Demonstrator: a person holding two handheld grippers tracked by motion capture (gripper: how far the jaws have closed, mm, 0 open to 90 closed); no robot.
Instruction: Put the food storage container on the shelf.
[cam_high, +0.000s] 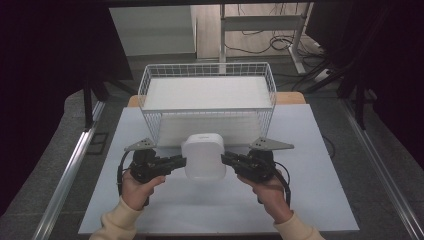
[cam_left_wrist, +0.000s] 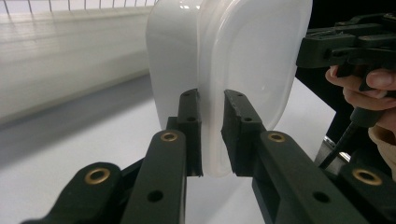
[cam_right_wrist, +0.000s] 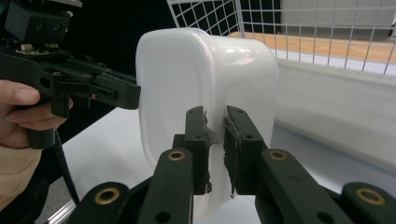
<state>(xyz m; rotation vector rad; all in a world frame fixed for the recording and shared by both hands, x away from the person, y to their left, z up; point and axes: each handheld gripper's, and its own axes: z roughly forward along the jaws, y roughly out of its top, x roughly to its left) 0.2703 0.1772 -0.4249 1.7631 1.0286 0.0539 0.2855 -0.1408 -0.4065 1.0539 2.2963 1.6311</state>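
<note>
A pale work table (cam_high: 320, 200) stands on grey carpeted floor (cam_high: 395, 150). A metal rail (cam_high: 70, 165) runs along each side. Beyond the table stand a white desk frame (cam_high: 260, 22), loose floor cables (cam_high: 280, 42) and dark surroundings at both edges.

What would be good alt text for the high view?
Two hand-held grippers, left and right, pinch a white box from both sides over a pale table. A white wire basket stands behind it.
</note>
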